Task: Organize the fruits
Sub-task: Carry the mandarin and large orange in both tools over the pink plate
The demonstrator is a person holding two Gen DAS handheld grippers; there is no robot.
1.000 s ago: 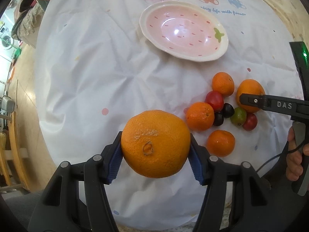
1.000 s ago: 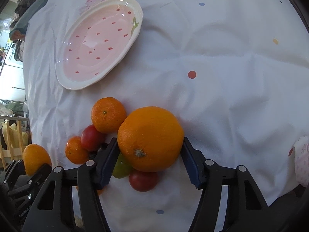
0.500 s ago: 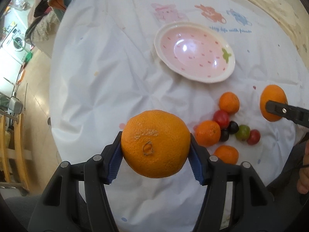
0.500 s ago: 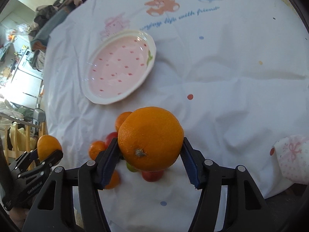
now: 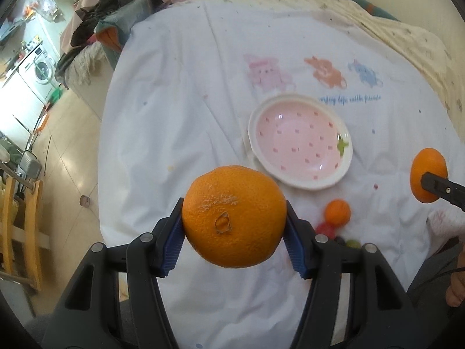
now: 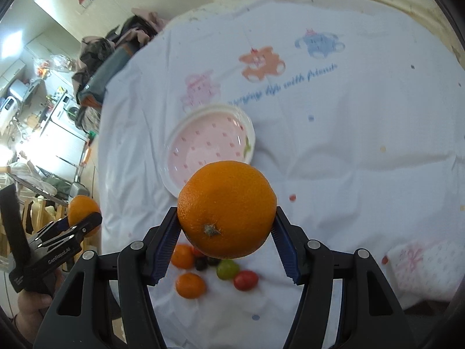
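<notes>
My left gripper [image 5: 234,240] is shut on a large orange [image 5: 234,216], held high above the white cloth. My right gripper [image 6: 225,232] is shut on another large orange [image 6: 226,209], also held high. Each shows in the other's view: the right one's orange [image 5: 427,179] at the right edge, the left one's orange [image 6: 81,210] at the left. A pink strawberry-pattern plate [image 5: 300,141] [image 6: 209,142] lies empty on the cloth. Small tangerines [image 6: 190,285] [image 5: 337,212], red, green and dark small fruits [image 6: 228,269] lie in a cluster near the front edge.
The table has a white cloth [image 5: 180,122] with cartoon bear prints [image 6: 261,59]. A pink-patterned cloth [image 6: 427,270] lies at the front right. Piled clothes [image 5: 116,23] sit beyond the far left edge, with floor and a wooden chair [image 5: 20,226] to the left.
Both grippers have risen well above the table with their oranges; the plate and fruit cluster now look smaller and farther below.
</notes>
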